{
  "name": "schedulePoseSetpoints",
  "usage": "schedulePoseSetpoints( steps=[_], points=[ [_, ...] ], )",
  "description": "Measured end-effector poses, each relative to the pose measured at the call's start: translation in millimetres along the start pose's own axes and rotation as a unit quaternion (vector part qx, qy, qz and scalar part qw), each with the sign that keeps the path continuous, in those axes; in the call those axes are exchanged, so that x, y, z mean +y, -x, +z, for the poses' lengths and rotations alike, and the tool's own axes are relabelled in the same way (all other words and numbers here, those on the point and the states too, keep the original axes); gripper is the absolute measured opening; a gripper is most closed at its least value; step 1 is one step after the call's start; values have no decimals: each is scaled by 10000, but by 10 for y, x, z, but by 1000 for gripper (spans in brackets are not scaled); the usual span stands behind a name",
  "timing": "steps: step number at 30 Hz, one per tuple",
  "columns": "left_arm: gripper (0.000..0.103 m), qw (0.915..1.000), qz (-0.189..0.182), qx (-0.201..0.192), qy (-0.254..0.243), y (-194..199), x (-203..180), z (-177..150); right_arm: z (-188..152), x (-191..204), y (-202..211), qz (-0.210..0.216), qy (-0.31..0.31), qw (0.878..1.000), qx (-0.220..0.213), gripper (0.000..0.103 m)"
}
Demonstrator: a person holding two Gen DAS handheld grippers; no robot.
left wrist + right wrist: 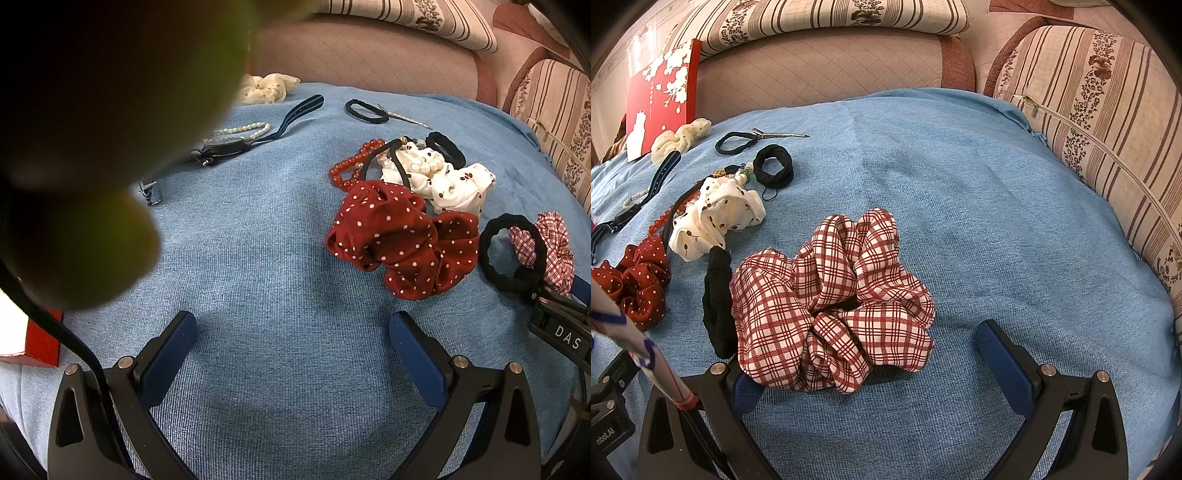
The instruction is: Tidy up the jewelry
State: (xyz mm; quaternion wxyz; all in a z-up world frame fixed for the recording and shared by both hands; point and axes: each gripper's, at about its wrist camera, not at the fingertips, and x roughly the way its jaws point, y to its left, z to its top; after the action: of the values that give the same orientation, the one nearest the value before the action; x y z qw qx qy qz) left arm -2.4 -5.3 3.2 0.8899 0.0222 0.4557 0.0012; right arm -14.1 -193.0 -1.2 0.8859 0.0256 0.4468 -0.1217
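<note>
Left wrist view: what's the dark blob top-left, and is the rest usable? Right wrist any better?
Left wrist view: an out-of-focus dark greenish blob close to the lens hides the upper left; the red dotted scrunchie stays sharp. Right wrist view: unobstructed, plaid scrunchie crisp, fisheye bends the blue cloth, dark corner vignetting.

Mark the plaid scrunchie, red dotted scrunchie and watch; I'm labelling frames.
plaid scrunchie (831, 302): right wrist view, centre folds.
red dotted scrunchie (399, 240): left wrist view, middle of fabric.
watch (225, 147): left wrist view, black case.
</note>
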Motion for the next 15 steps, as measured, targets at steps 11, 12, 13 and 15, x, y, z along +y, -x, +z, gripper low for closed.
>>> schedulePoseSetpoints(
  steps=[11, 12, 13, 15],
  points=[
    [103, 10000, -8, -4, 8, 17, 27, -6, -3, 6, -2, 1, -1, 10000, -1, 103],
    [103, 10000, -9, -5, 8, 19, 32, -6, -4, 7, -2, 0, -1, 10000, -2, 103],
    [103, 10000, -10, -5, 9, 21, 37, -6, -4, 7, -2, -1, -1, 10000, -2, 103],
    [103, 10000, 1, 0, 1, -6, -14, -9, -5, 8, -3, 0, -1, 10000, -2, 103]
  ],
)
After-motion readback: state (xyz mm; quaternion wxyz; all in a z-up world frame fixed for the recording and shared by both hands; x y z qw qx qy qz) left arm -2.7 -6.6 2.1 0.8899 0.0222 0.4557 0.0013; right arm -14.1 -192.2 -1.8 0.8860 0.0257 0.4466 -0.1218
